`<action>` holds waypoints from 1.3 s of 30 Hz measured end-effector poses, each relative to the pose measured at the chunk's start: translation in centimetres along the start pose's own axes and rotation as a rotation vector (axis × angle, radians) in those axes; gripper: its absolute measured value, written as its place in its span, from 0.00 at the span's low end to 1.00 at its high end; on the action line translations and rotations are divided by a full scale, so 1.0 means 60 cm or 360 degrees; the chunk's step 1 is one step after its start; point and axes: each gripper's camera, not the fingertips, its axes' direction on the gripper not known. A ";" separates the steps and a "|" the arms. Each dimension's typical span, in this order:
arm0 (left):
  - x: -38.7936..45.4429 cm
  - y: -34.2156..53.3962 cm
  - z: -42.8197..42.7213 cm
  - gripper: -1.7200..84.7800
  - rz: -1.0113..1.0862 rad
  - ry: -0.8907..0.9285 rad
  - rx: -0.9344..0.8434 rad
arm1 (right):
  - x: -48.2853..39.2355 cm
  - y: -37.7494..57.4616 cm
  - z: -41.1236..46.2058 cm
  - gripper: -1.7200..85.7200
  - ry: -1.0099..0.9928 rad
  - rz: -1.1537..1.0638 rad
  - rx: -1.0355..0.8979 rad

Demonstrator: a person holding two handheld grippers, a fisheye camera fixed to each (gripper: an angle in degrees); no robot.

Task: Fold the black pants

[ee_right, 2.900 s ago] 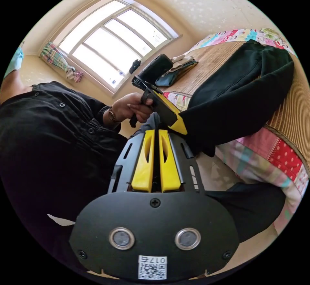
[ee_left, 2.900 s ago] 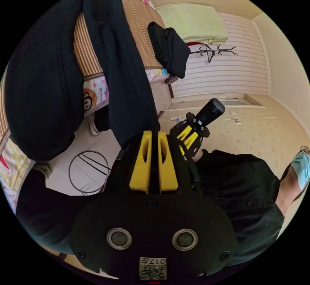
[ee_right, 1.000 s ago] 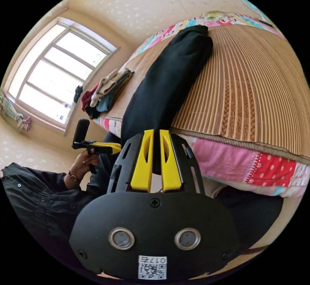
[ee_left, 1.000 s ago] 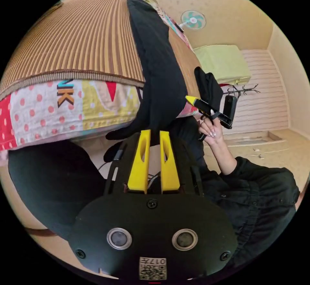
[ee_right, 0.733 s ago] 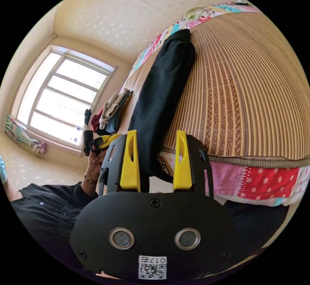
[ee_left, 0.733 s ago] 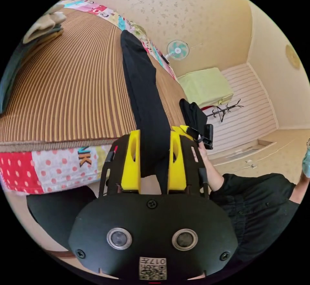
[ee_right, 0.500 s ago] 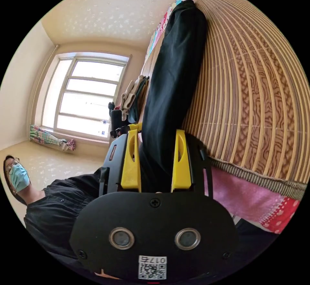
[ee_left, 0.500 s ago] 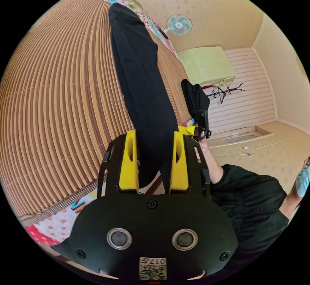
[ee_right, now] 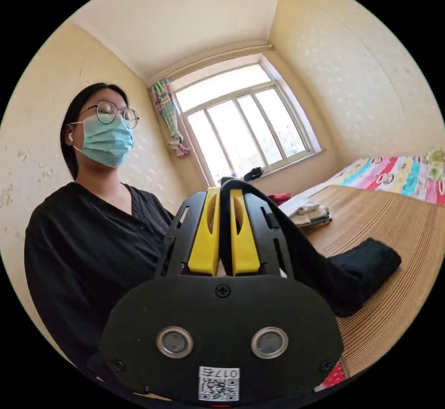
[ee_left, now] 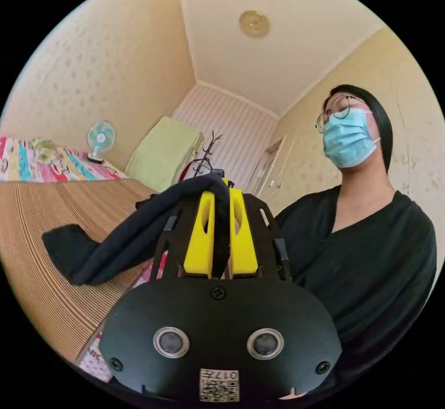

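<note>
Now both tongs, left [ee_left: 221,233] & right [ee_right: 224,233], have clamped onto the black pants [ee_left: 116,247] and lifted that end. Rest trails onto the bed [ee_right: 394,223] mat. Prob. start of a fold-over.

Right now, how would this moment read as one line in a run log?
left gripper: shut on black pants | right gripper: shut on black pants | pants: lifted, far end on striped bed mat
</note>
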 end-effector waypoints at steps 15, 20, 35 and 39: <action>-0.136 -0.195 0.003 0.08 -0.0246 -0.0544 0.0043 | 0.117 -0.158 -0.060 0.04 0.0814 0.0135 0.0067; -0.178 -0.212 0.029 0.08 0.0038 -0.0910 -0.0163 | 0.165 -0.157 -0.028 0.04 0.1051 0.0067 0.0020; -0.195 0.424 0.007 0.18 -0.1268 -0.0541 -0.0625 | 0.167 0.504 0.033 0.14 0.0649 0.1352 -0.0648; -0.234 0.344 -0.038 0.23 -0.1119 -0.0774 -0.0386 | 0.211 0.392 -0.017 0.23 0.0891 0.1168 -0.0238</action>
